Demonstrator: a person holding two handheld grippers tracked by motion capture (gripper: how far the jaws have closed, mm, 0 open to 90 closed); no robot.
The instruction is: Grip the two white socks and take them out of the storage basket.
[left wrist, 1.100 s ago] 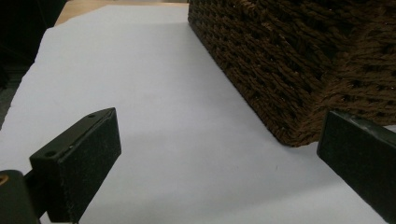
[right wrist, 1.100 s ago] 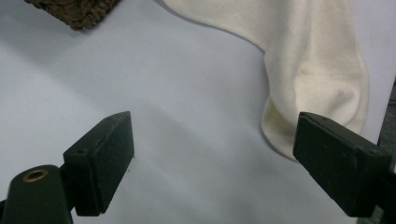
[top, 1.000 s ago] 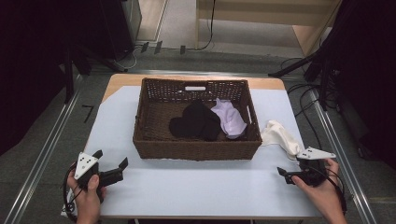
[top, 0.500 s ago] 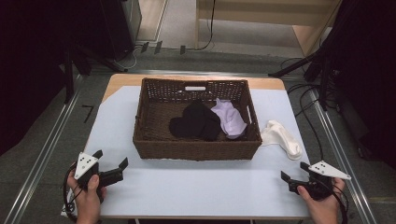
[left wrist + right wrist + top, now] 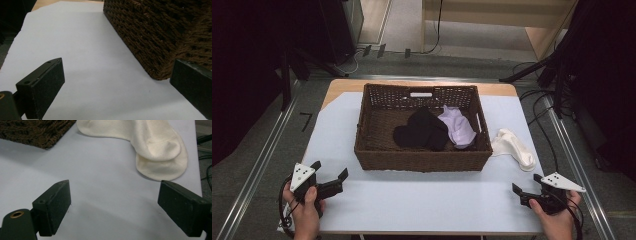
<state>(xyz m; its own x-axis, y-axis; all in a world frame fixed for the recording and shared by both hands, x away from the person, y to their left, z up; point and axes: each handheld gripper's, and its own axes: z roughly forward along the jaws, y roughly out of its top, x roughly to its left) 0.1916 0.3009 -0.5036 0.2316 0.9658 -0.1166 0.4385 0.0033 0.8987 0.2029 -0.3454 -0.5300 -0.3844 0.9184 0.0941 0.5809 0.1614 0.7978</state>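
A brown wicker basket point(image 5: 422, 161) stands mid-table with a black garment point(image 5: 419, 131) and a lavender cloth point(image 5: 458, 127) inside. Cream socks point(image 5: 513, 147) lie on the table just right of the basket. My left gripper point(image 5: 330, 170) is open near the front left corner, its jaws empty. In the left gripper view, the left gripper point(image 5: 120, 72) faces the basket's corner point(image 5: 155, 37). My right gripper point(image 5: 526, 184) is open at the front right, short of the socks. In the right gripper view, the right gripper point(image 5: 115, 197) is wide apart with the cream socks point(image 5: 150, 142) ahead of it.
The table point(image 5: 422, 200) has a pale blue-white cover. A bare strip runs along its front between my two hands. Cables point(image 5: 542, 107) trail on the floor to the right. Metal rails run along both sides of the table.
My right gripper has drawn back toward the table's front edge, away from the cream socks. The left gripper and the basket's contents have stayed put.
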